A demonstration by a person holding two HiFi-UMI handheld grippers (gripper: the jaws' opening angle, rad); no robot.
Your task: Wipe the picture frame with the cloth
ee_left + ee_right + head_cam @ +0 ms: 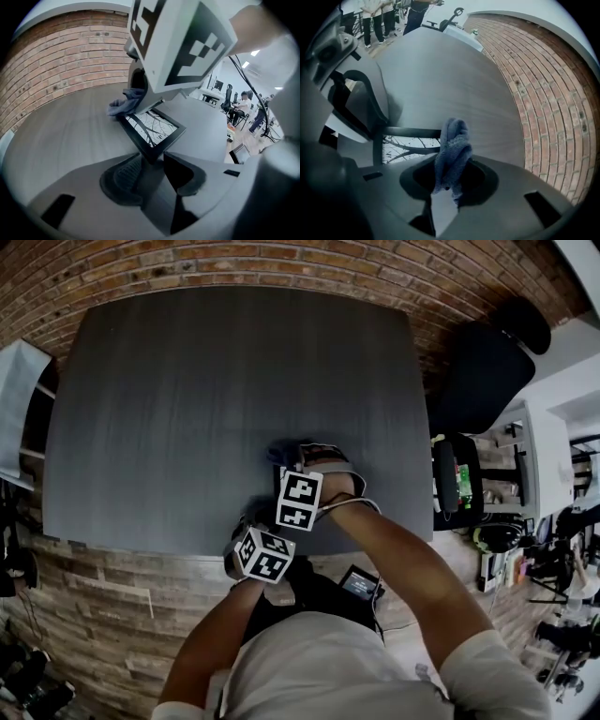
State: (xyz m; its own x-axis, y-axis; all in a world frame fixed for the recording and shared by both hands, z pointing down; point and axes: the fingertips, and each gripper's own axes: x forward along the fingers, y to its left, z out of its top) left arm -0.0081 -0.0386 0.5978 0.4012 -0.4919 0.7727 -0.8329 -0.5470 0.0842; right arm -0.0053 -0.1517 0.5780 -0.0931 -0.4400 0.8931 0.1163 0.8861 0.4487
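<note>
The black picture frame (152,129), with a bare-branch print, lies near the front edge of the dark table (187,409). One of its corners sits between the jaws of my left gripper (152,171), which are shut on it. My right gripper (450,180) is shut on the blue cloth (452,150), which bunches out from between its jaws. The cloth (124,104) rests on the frame's far end. In the head view the right gripper (291,463) is just beyond the left gripper (253,526), and their marker cubes hide the frame; only a bit of cloth (281,452) shows.
A brick wall (56,61) runs behind and under the table. A black office chair (478,371) stands at the table's right side. People stand by desks in the background (243,105). A small dark device (361,582) lies below the front edge.
</note>
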